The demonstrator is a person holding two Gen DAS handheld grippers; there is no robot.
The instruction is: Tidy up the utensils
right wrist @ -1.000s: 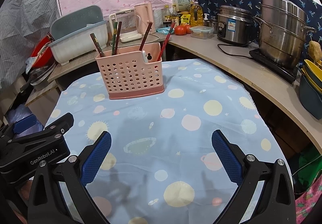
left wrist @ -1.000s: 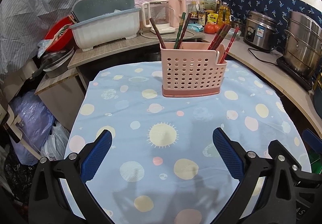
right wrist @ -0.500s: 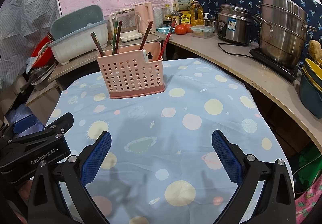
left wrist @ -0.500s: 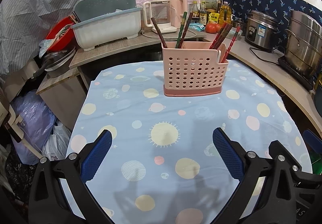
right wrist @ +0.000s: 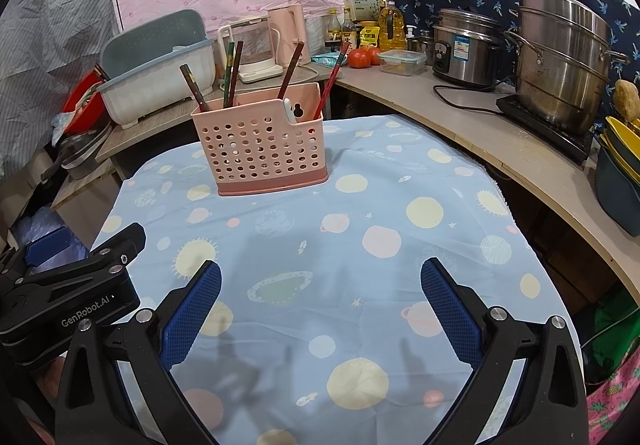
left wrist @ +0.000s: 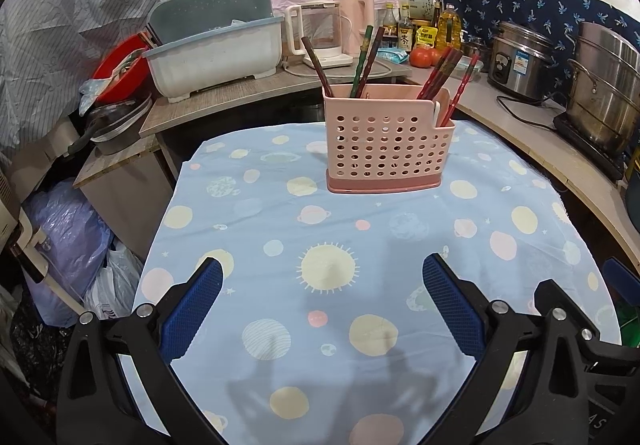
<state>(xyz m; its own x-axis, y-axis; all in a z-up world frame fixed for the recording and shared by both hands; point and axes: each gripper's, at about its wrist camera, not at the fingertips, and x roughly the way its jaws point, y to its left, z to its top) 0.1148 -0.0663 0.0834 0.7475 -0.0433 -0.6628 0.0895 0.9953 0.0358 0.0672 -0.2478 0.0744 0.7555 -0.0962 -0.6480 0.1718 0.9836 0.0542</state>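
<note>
A pink perforated utensil basket stands upright at the far end of the blue planet-print tablecloth. Several chopsticks lean out of its compartments, and a white utensil tip shows at its notch. My left gripper hovers open over the near cloth, well short of the basket, with nothing between its blue pads. My right gripper is likewise open and empty. The left gripper's black body shows at the left of the right wrist view.
A white-and-grey dish rack, kettles and bottles stand on the counter behind. A rice cooker and a steel steamer pot sit on the right counter. Plastic bags lie below the table's left edge.
Both grippers have drifted slightly, so the basket sits a little lower and closer in both views. Nothing was taken hold of or let go.
</note>
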